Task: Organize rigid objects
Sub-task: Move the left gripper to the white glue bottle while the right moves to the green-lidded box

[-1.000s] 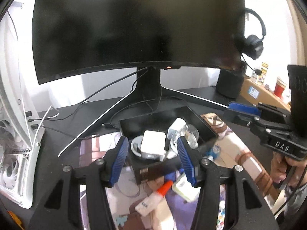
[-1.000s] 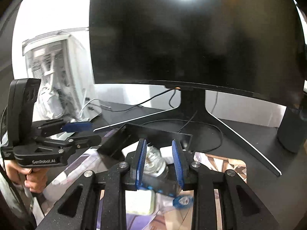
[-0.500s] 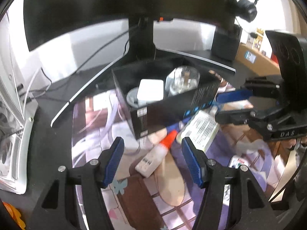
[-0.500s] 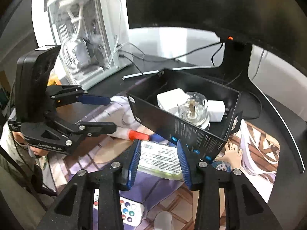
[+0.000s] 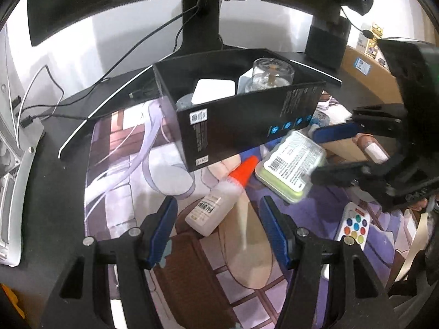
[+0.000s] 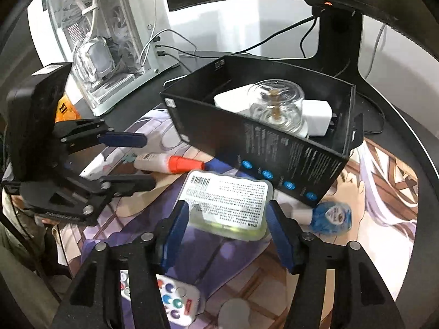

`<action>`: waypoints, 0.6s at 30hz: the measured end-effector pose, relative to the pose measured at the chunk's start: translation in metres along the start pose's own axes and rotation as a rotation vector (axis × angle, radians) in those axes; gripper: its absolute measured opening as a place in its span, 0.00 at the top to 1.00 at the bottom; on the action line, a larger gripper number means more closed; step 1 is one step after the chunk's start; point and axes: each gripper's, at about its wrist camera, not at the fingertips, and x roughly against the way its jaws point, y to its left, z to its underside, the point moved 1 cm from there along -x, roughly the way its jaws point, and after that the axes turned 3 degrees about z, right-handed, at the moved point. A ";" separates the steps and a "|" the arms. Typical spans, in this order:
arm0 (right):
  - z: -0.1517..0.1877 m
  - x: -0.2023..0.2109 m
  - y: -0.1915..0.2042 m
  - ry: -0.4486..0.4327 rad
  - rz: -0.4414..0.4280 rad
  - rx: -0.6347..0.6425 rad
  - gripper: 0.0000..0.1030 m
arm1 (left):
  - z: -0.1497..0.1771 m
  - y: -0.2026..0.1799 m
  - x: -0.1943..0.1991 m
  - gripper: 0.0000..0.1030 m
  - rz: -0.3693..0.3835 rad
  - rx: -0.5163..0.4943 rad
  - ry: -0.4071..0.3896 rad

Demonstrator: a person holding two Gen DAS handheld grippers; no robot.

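Note:
A black open box (image 5: pixel 247 126) (image 6: pixel 263 142) stands on the printed desk mat and holds a glass jar (image 5: pixel 271 75) (image 6: pixel 277 104) and white chargers (image 5: pixel 215 93) (image 6: pixel 315 115). In front of it lie a glue bottle with an orange cap (image 5: pixel 219 200) (image 6: pixel 167 161) and a pale green labelled case (image 5: pixel 290 161) (image 6: pixel 227 200). My left gripper (image 5: pixel 216 230) is open, with the glue bottle just ahead between its fingers. My right gripper (image 6: pixel 227 233) is open around the near end of the green case.
A white remote with coloured buttons (image 5: pixel 354 226) (image 6: pixel 175 298) lies near me. A small blue-capped item (image 6: pixel 329 216) lies right of the case. A monitor stand (image 5: pixel 201 27), cables, a white PC case (image 6: pixel 101 41) and a speaker (image 5: pixel 326 41) ring the mat.
Both grippers have pulled back from the box and dropped toward the mat. The right gripper has opened wider and now straddles the green case. The left is now over the glue bottle.

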 end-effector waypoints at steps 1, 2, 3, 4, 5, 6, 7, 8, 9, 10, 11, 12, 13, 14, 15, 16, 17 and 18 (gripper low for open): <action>0.001 0.001 0.001 0.003 -0.011 0.000 0.42 | 0.001 0.000 -0.001 0.39 0.001 0.003 0.001; 0.003 0.002 0.002 0.010 -0.023 0.002 0.42 | 0.001 0.000 -0.001 0.39 -0.001 0.002 0.000; 0.006 0.004 0.005 0.019 -0.033 0.005 0.42 | 0.002 0.001 -0.001 0.39 -0.008 0.000 -0.005; 0.008 0.005 0.009 0.031 -0.054 0.012 0.42 | 0.001 0.001 0.000 0.39 -0.019 -0.003 -0.012; 0.010 0.006 0.013 0.042 -0.082 0.021 0.42 | 0.001 0.001 0.000 0.39 -0.027 -0.007 -0.018; 0.012 0.009 0.018 0.051 -0.124 0.036 0.42 | 0.001 0.001 0.000 0.39 -0.027 -0.011 -0.019; 0.013 0.013 0.024 0.053 -0.161 0.064 0.42 | 0.001 0.002 -0.002 0.39 -0.025 -0.014 -0.016; 0.013 0.017 0.027 0.047 -0.167 0.081 0.42 | 0.000 0.002 -0.003 0.39 -0.024 -0.016 -0.013; 0.011 0.019 0.029 0.033 -0.163 0.097 0.42 | -0.001 0.002 -0.005 0.39 -0.019 -0.021 -0.012; 0.008 0.020 0.029 0.020 -0.153 0.103 0.38 | -0.001 0.002 -0.006 0.39 -0.015 -0.023 -0.011; 0.006 0.019 0.029 0.012 -0.140 0.105 0.30 | -0.002 0.002 -0.007 0.41 -0.014 -0.022 -0.009; 0.002 0.016 0.029 0.004 -0.119 0.107 0.26 | -0.003 0.002 -0.008 0.46 -0.016 -0.023 -0.010; -0.001 0.012 0.029 -0.005 -0.105 0.117 0.22 | -0.003 0.001 -0.007 0.50 -0.012 -0.026 -0.011; -0.003 0.010 0.029 -0.010 -0.104 0.125 0.22 | -0.003 0.001 -0.008 0.59 -0.006 -0.027 -0.007; -0.004 0.007 0.029 -0.014 -0.101 0.129 0.22 | -0.002 0.001 -0.008 0.63 0.003 -0.025 -0.001; -0.005 0.003 0.029 -0.012 -0.087 0.135 0.21 | -0.001 0.001 -0.008 0.64 0.006 -0.022 0.000; -0.007 0.000 0.031 -0.010 -0.079 0.143 0.21 | 0.000 0.002 -0.008 0.67 0.006 -0.019 0.000; -0.007 -0.003 0.033 -0.011 -0.075 0.163 0.21 | 0.001 0.001 -0.007 0.72 0.001 -0.015 0.003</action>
